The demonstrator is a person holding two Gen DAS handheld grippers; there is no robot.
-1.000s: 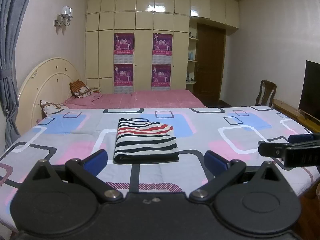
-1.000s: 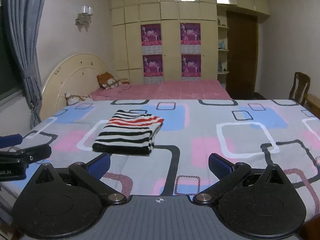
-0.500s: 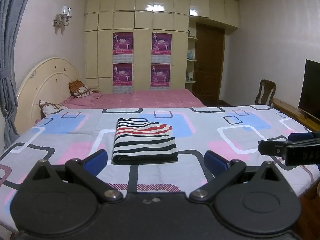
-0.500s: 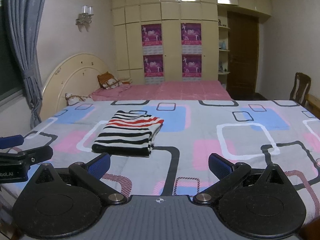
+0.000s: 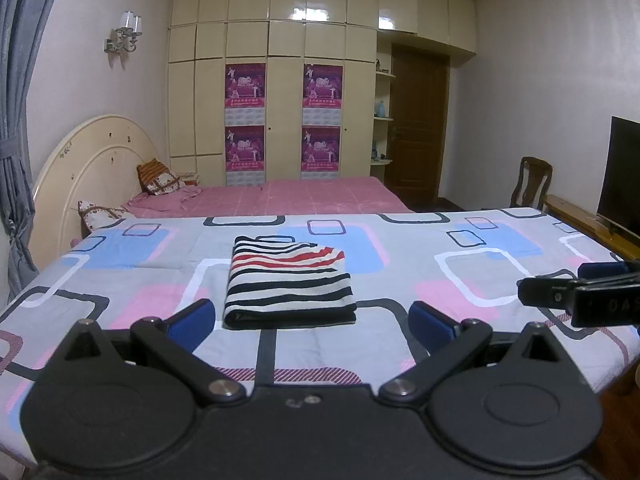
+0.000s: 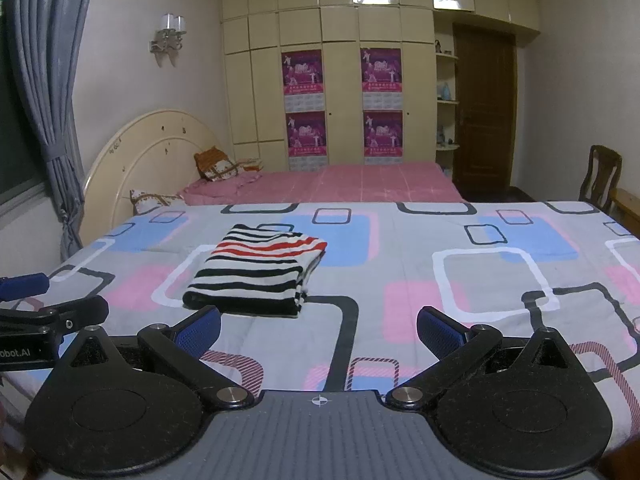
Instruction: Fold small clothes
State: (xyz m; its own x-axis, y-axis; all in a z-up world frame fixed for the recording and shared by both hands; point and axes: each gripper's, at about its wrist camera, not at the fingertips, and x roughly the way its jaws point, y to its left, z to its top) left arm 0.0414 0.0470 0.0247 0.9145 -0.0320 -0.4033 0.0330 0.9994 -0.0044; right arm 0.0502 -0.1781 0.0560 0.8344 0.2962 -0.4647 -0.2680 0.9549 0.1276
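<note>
A folded striped garment lies flat at mid-frame on the patterned bedspread, its long axis running away from the camera, folded edge nearest and stripes crosswise. Below it, the left gripper hangs with jaws wide and empty. The right gripper, also wide and empty, has the garment at its left-centre.
</note>
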